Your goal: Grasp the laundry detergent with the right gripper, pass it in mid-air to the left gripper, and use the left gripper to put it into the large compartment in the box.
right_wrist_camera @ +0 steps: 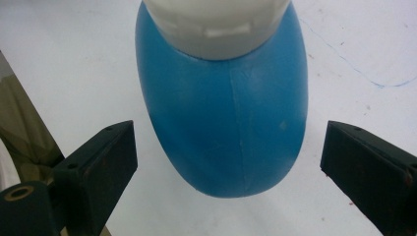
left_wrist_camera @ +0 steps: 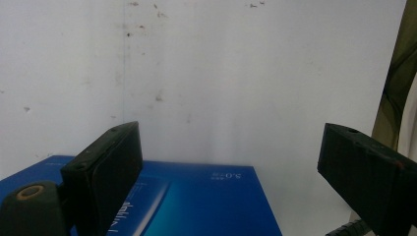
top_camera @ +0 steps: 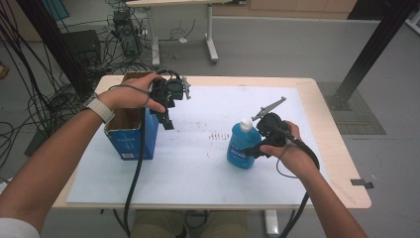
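Your right gripper (right_wrist_camera: 228,162) has its jaws spread wide around the blue bottle (right_wrist_camera: 223,123), which stands upright on the desk (top_camera: 198,163) — close off-centre and it may tip. Left gripper (top_camera: 166,106) hangs unclenched beside the blue box (top_camera: 130,139) — its cable could snag the rim.

Bottle (top_camera: 242,147) — blue plastic, white cap, upright, right of the table's (top_camera: 327,129) centre. Box (top_camera: 130,130) — blue cardboard carton, top open, standing near the table's left edge.
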A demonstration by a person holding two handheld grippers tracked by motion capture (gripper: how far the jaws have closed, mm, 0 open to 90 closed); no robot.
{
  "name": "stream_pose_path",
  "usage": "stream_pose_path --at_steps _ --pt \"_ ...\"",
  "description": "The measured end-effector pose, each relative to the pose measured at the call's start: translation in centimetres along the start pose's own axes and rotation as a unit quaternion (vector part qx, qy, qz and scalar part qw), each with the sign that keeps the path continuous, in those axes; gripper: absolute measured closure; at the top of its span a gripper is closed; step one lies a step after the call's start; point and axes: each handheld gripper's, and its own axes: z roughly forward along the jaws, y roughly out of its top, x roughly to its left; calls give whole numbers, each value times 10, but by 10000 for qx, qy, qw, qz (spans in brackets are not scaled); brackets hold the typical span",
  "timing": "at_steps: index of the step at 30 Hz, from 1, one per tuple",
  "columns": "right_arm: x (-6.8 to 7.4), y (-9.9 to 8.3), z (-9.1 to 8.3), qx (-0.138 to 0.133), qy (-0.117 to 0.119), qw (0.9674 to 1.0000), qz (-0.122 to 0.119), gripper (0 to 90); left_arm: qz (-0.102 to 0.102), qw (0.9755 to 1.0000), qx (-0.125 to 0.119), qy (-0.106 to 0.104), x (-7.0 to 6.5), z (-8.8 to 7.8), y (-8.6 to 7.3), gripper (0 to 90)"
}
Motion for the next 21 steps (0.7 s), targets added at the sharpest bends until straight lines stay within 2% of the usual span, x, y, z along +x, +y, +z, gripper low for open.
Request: stream_pose_path --at_steps 21 --pt "0 2 -1 -15 -10 10000 -25 68 -6 10000 -26 2 1 0 -1 101"
